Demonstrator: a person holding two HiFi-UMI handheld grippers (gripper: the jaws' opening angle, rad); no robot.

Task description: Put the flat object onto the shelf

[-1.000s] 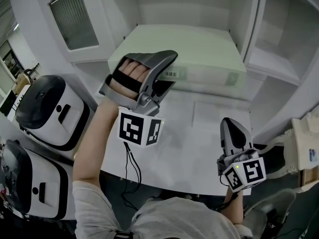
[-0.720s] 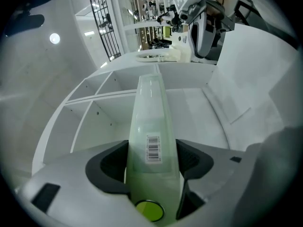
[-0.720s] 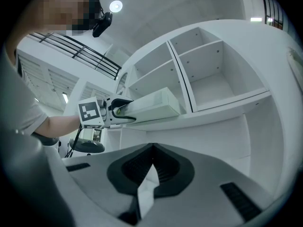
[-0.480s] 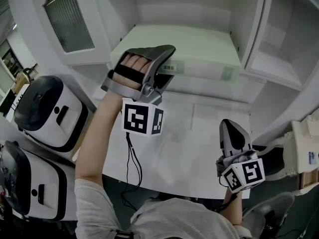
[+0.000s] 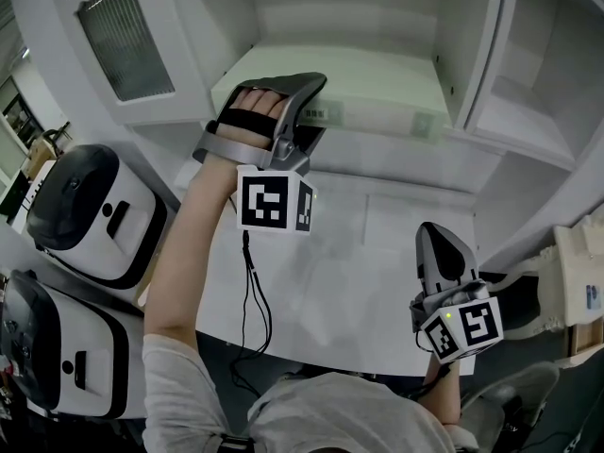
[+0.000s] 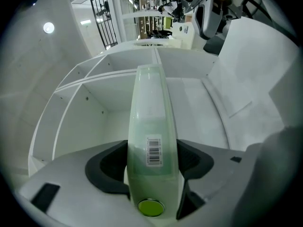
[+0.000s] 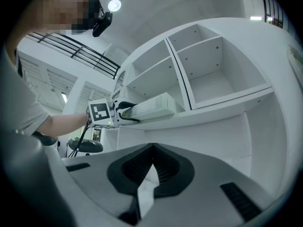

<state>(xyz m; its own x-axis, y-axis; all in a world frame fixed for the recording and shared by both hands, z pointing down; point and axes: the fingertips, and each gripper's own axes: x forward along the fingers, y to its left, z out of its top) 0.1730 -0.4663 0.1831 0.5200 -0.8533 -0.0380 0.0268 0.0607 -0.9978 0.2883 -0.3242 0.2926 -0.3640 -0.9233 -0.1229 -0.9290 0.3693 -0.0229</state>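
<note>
Barcode (image 6: 153, 150) on flat object (image 6: 150, 103): print illegibly small

flat box (image 5: 363, 85) in the shelf (image 5: 396, 151), left gripper (image 5: 311, 111) on it
the left gripper clamps the pale green box's near edge. right gripper (image 5: 437, 242) hangs low over the white counter (image 5: 349, 272), well apart; two white appliances (image 5: 90, 206) stand at left.

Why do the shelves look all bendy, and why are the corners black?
Left gripper view: the wide lens curves the straight shelf boards and stretches the flat box held in the left tool; corners fall outside its round picture, so they're black. Right gripper view: same bending, plus a glaring ceiling lamp. Head view: gentler bending.
</note>
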